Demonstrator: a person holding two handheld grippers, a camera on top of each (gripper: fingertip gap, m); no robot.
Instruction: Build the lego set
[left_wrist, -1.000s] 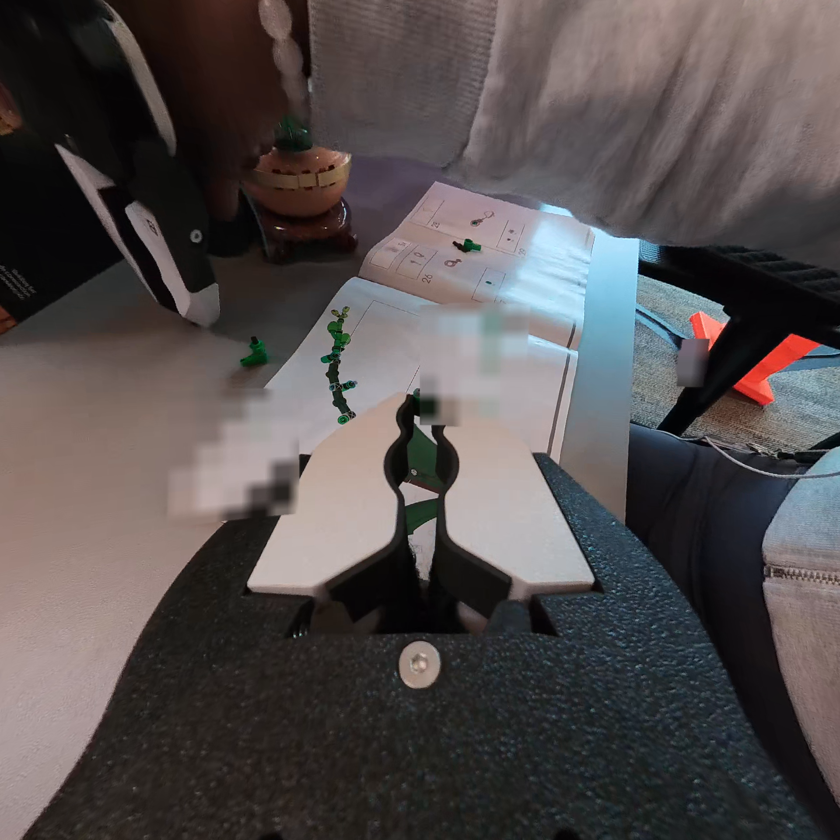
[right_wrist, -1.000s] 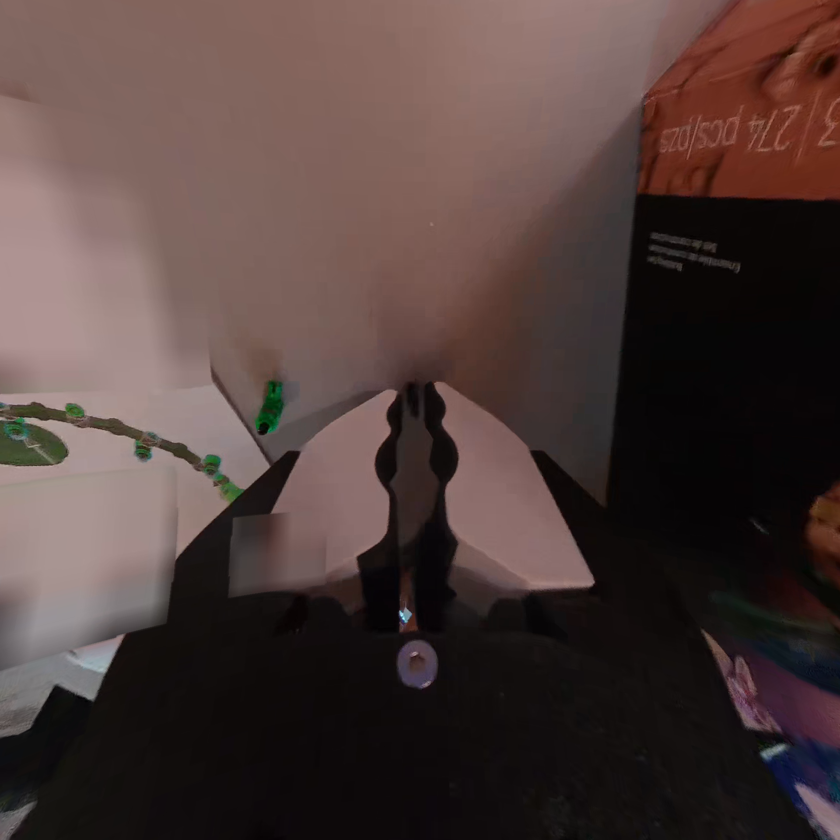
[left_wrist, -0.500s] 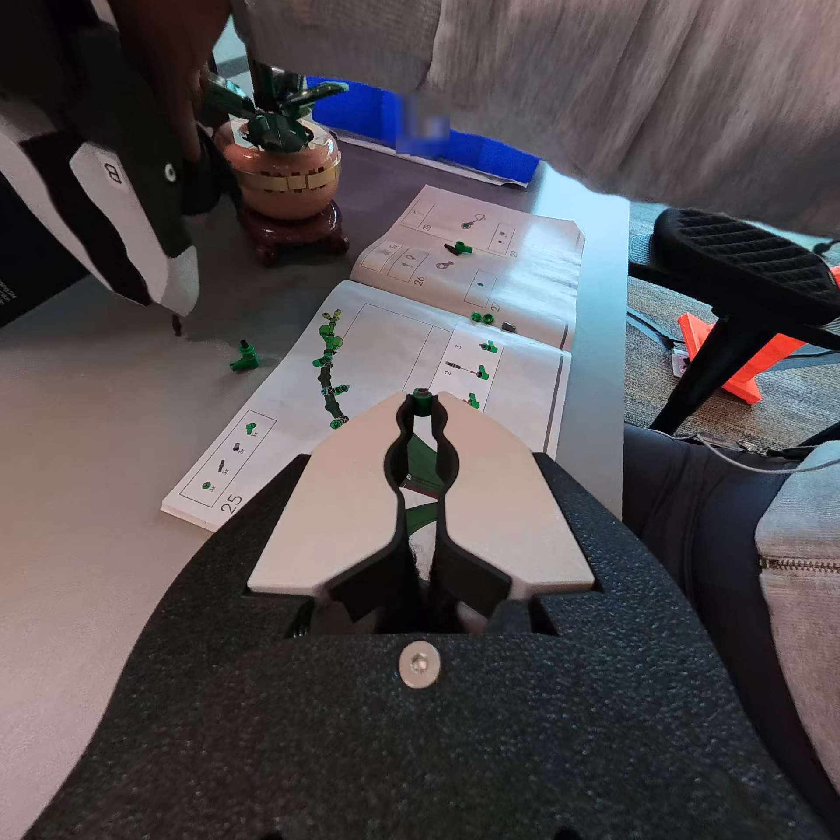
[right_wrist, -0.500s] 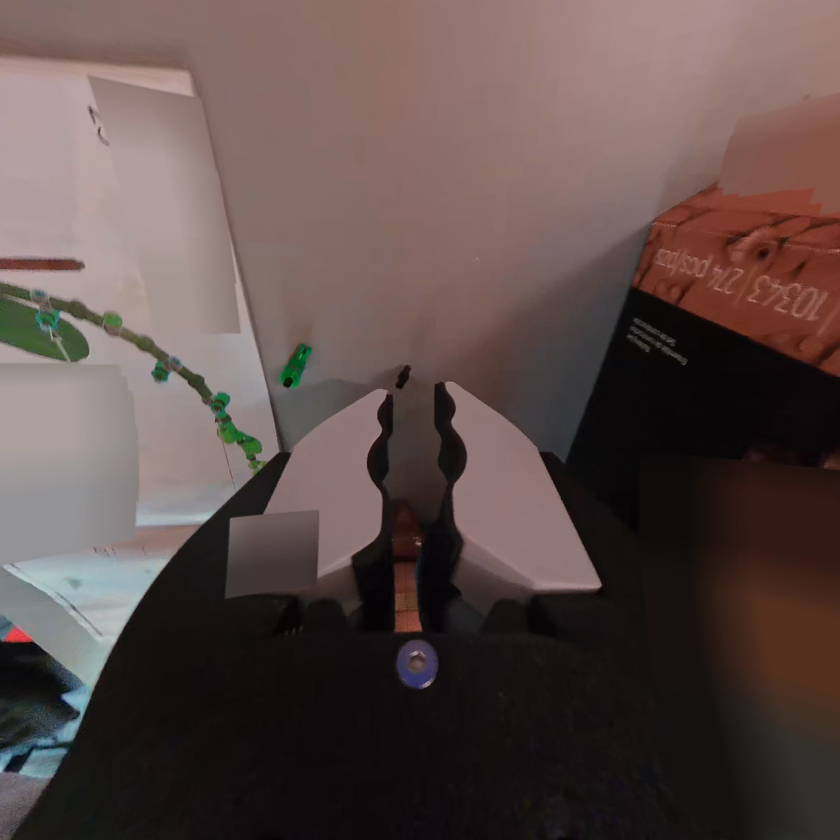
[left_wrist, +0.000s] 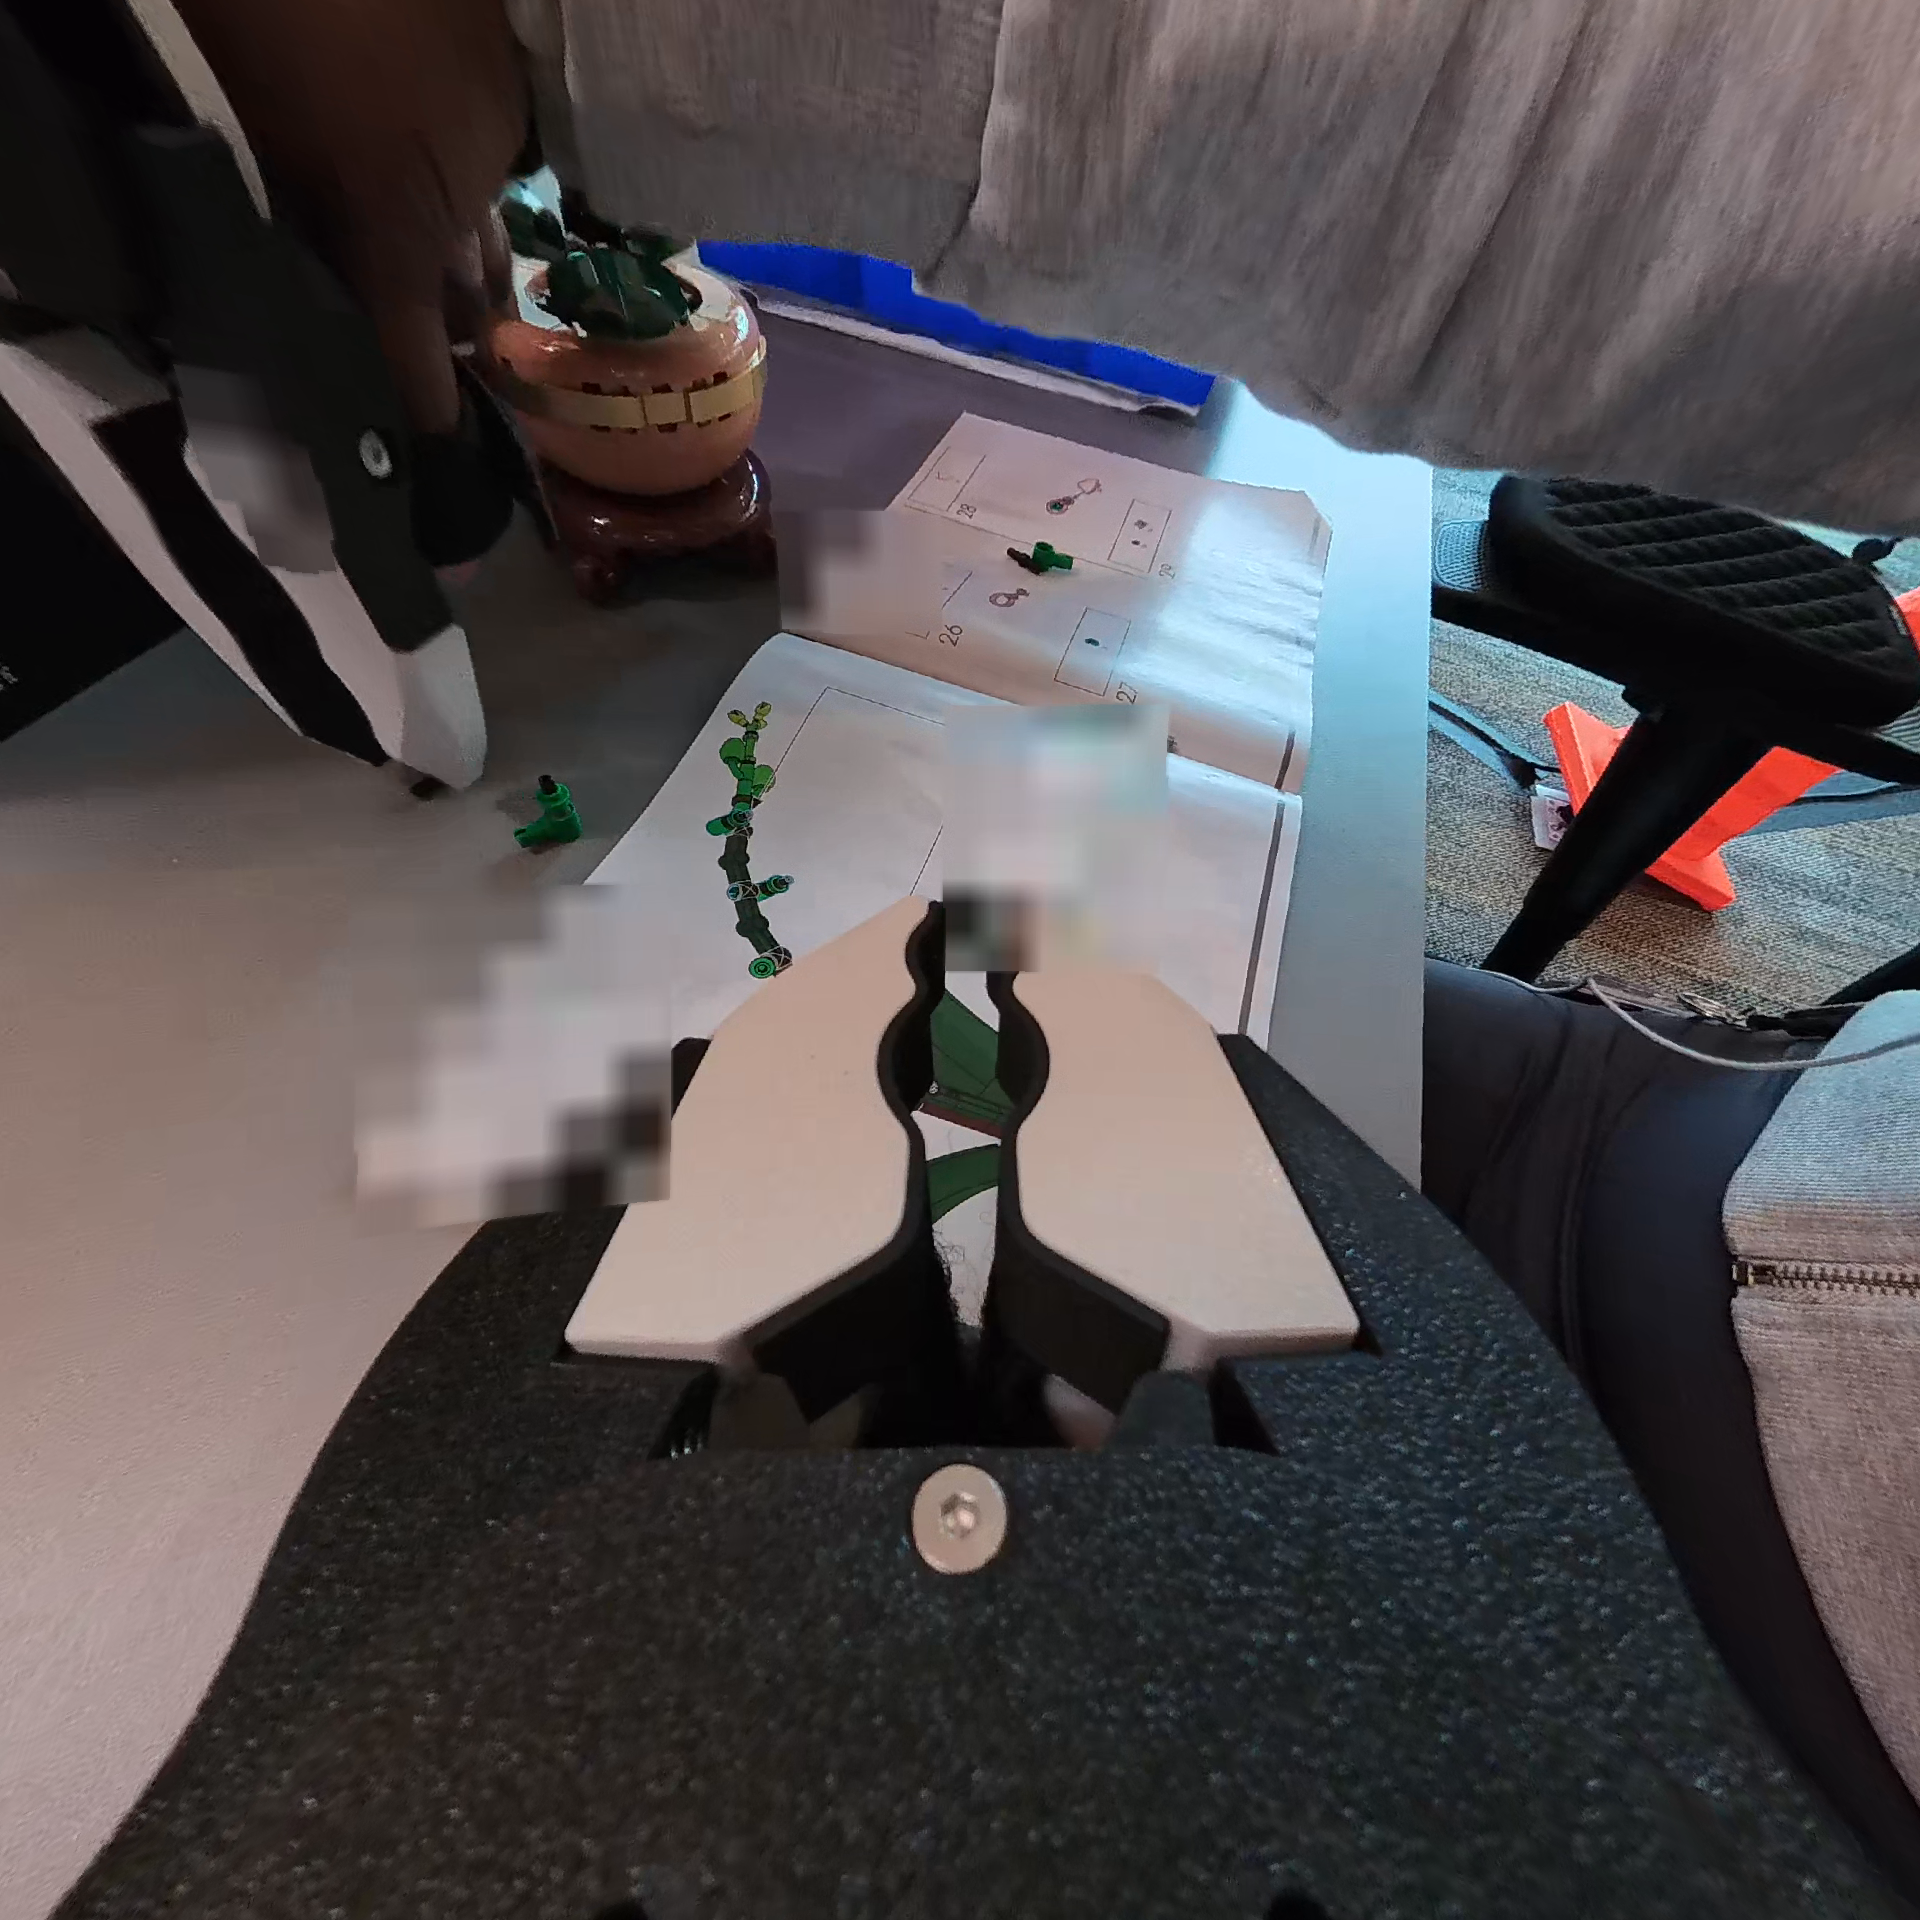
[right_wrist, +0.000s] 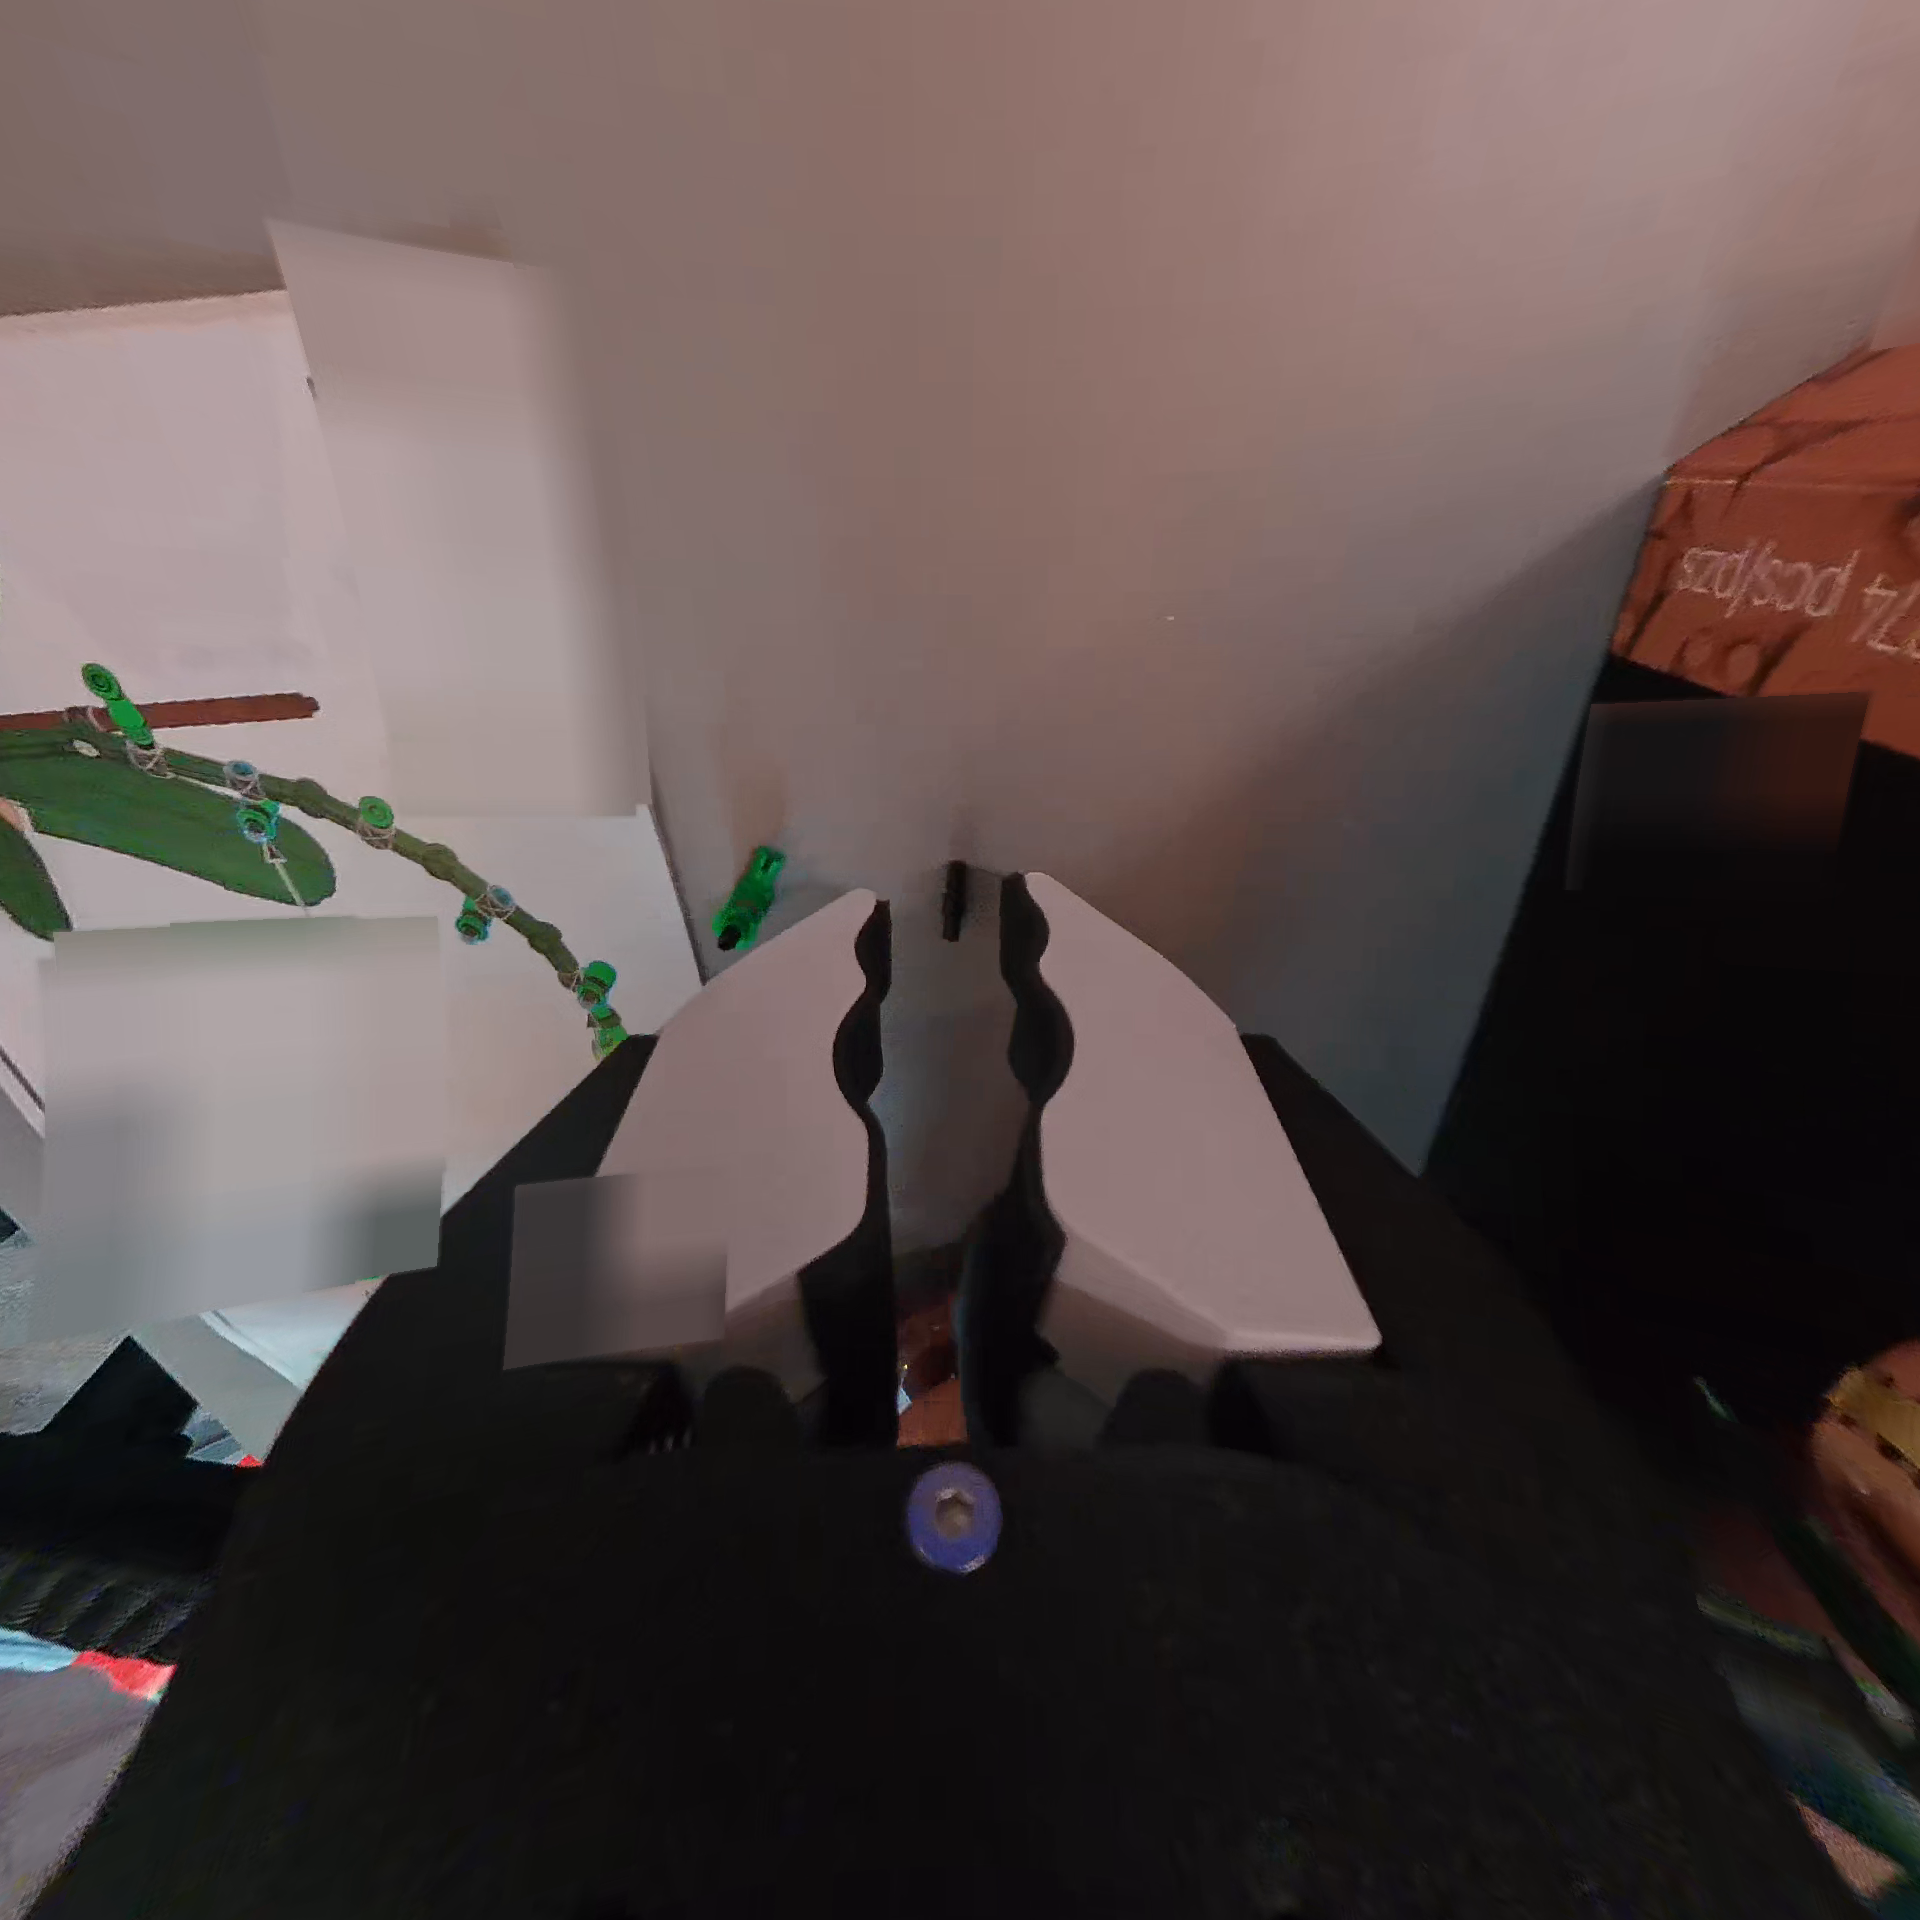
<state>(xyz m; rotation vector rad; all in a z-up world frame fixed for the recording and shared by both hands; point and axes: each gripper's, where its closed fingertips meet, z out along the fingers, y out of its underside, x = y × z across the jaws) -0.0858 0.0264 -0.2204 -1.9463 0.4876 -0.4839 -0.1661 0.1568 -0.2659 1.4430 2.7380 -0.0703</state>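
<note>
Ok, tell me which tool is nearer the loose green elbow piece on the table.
Right. The right tool is tip-down just beside the green elbow piece; the left tool is farther back, over the instruction booklet.

Left tongs (left_wrist: 971, 935) tips under mosaic; grasp unclear.

1. The left gripper (left_wrist: 961, 925) has two flat, pale grey fingers (left_wrist: 800, 1122) with black, wavy inner edges.
2. The fingers sit in a black housing (left_wrist: 935, 1683) with a rough, grainy surface, fixed by one silver hex screw (left_wrist: 958, 1518).
3. The right gripper (right_wrist: 940, 914) is built alike: pale fingers (right_wrist: 1143, 1122), black wavy inner edges, black body, one bluish screw (right_wrist: 953, 1517).
4. The person wears a loose grey knit top (left_wrist: 1351, 208), dark trousers (left_wrist: 1590, 1195) and a grey garment with a metal zip (left_wrist: 1829, 1278).
</note>
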